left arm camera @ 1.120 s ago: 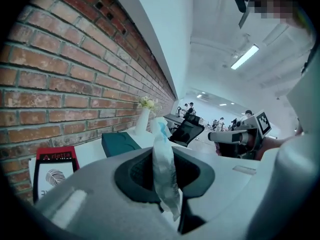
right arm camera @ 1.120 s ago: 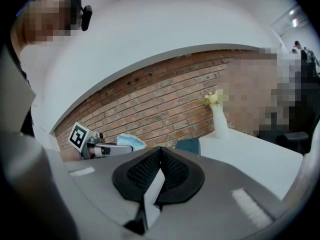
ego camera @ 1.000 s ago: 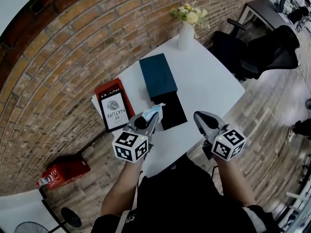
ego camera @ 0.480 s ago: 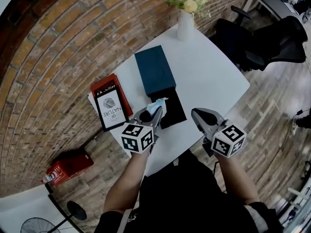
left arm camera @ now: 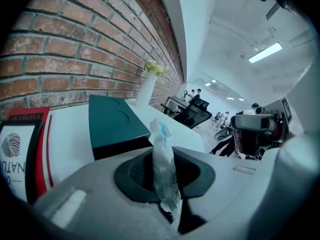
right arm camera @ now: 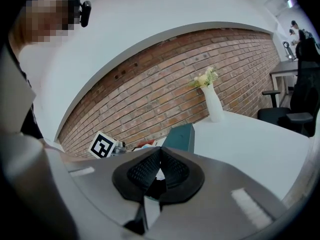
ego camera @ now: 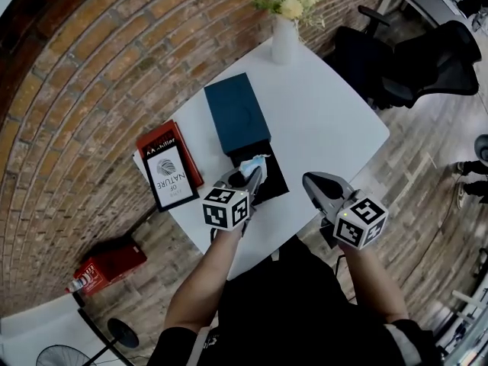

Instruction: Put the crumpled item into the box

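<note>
A crumpled white and pale-blue item [ego camera: 254, 162] sticks up from my left gripper [ego camera: 248, 175], which is shut on it. In the left gripper view the crumpled item [left arm camera: 161, 136] stands pinched between the dark pads of the left gripper [left arm camera: 164, 176]. It hangs over the near left edge of the black box part [ego camera: 274, 178], which lies on the white table [ego camera: 328, 120] against a dark teal box piece [ego camera: 236, 113]. That teal piece [left arm camera: 112, 121] shows just beyond the jaws. My right gripper [ego camera: 313, 184] is shut and empty, to the right of the box; the right gripper [right arm camera: 160, 154] has its tips together.
A red book [ego camera: 168, 170] lies at the table's left edge. A white vase with flowers [ego camera: 284, 36] stands at the far corner. Black office chairs [ego camera: 412, 59] are to the right. A brick wall [ego camera: 84, 75] runs along the left. A red object [ego camera: 110, 261] lies on the floor.
My left gripper has carried the crumpled item to the right and forward, from beside the book to the black box's near edge. The right gripper has hardly moved.
</note>
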### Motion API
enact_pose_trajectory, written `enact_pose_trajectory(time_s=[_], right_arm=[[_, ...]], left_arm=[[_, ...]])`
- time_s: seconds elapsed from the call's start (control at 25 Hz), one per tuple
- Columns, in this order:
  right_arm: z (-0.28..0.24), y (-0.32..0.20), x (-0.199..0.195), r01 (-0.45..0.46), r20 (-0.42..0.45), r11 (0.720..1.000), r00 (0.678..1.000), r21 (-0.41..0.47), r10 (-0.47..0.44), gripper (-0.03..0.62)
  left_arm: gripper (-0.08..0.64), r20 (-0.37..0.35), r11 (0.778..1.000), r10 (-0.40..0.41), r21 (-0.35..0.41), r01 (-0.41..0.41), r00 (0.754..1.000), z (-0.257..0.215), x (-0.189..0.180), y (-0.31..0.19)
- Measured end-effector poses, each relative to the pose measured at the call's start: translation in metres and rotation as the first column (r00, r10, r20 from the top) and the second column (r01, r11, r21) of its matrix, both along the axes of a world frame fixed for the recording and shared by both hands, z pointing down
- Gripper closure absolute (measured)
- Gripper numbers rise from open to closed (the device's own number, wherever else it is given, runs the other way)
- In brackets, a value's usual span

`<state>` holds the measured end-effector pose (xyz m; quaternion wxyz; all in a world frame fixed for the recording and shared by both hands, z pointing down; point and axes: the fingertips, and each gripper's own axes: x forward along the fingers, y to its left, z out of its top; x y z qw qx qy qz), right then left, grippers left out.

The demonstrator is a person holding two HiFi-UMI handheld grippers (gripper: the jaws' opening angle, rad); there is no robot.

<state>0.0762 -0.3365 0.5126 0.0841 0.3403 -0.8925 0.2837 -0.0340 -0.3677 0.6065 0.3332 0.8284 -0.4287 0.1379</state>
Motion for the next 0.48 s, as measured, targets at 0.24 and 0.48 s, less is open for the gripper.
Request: enact_pose_trajectory(time_s=[0.24,0.48], right_arm=[[0.005,0.0,0.003,-0.005,-0.001,1.0,1.0,-0.014,0.005,0.592],[0.008,0.003,0.004,-0.003,-0.008,1.0,1.0,-0.029,0.003,0.592]], left_arm=[[0.492,0.003,0.997,0.046,-0.055,-0.046,0.999,0.021,0.014,0.0],[0.488,0.019,0.992,0.093,-0.089,-0.091,0.996,0.037,0.022,0.003]])
